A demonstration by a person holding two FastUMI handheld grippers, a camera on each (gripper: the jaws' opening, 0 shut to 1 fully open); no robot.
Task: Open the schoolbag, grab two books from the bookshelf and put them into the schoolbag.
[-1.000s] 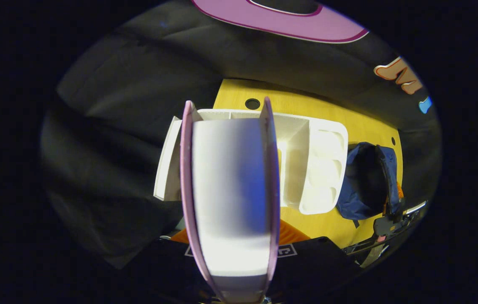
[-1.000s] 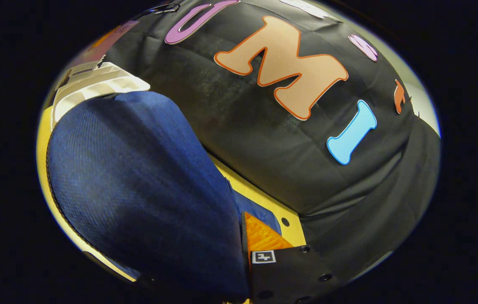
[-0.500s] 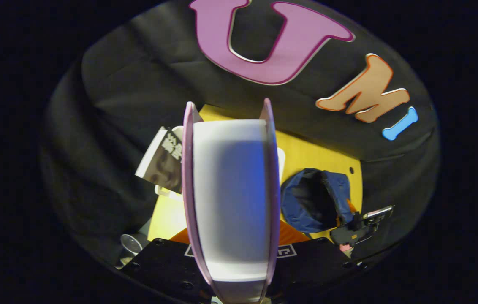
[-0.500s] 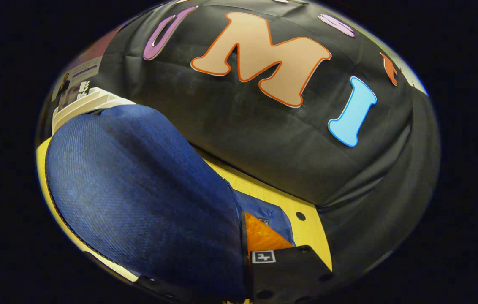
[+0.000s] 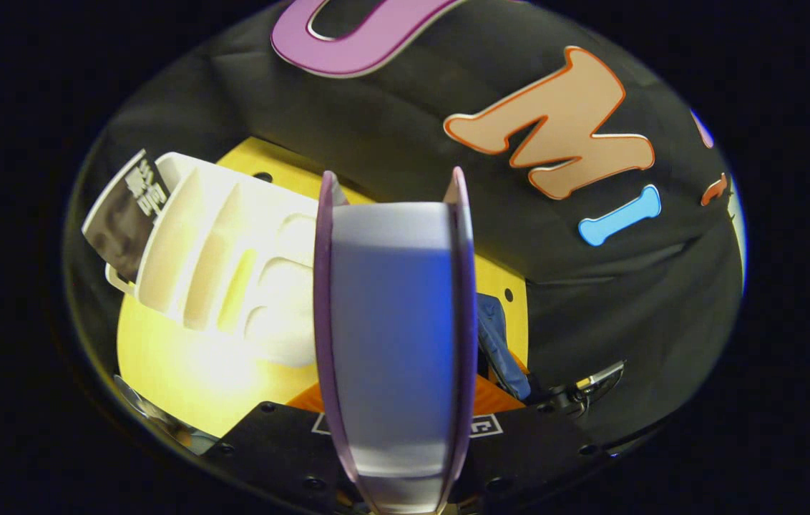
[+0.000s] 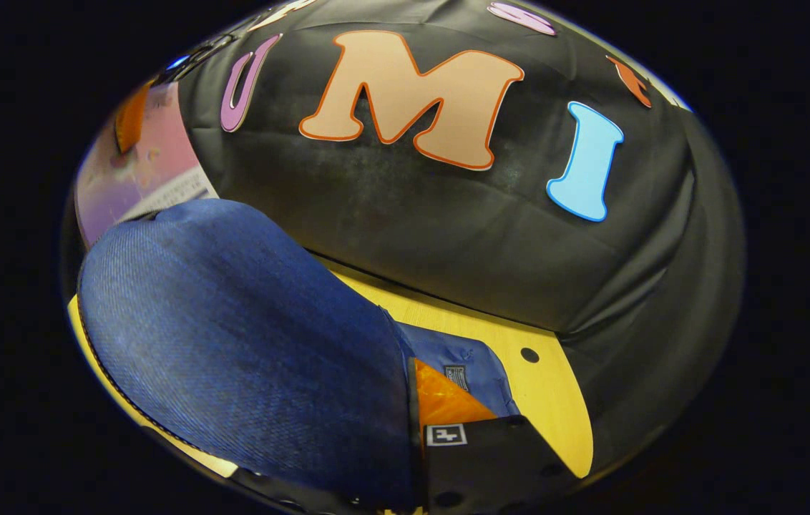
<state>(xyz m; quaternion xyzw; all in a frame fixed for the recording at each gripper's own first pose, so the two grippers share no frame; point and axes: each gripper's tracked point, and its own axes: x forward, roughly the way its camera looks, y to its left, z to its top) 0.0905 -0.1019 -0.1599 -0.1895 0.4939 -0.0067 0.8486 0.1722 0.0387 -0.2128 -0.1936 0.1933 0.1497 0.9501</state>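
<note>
My left gripper (image 5: 394, 400) is shut on a thick book (image 5: 392, 329) with purple covers, seen page-edge on and held upright above the table. Just right of that book, a strip of the blue schoolbag (image 5: 496, 345) shows, with the right gripper (image 5: 584, 385) beyond it. In the right gripper view, my right gripper (image 6: 406, 408) is shut on the schoolbag's blue flap (image 6: 247, 343), which drapes over its left side; one finger (image 6: 448, 402) shows. The held book's pink cover (image 6: 139, 172) looms at the upper left. A second book (image 5: 122, 214) leans in the white bookshelf (image 5: 226, 265).
The yellow table (image 5: 183, 372) ends at the black cloth wall close behind, with small holes (image 6: 529, 355) near its edge. The bookshelf takes up the table's left part in the left gripper view. Bare tabletop (image 6: 548, 400) lies right of the bag.
My left gripper has swung with the book toward the bag; the bookshelf slid to the left of its view. The book's pink cover now hides the shelf in the right gripper view. The flap stays held.
</note>
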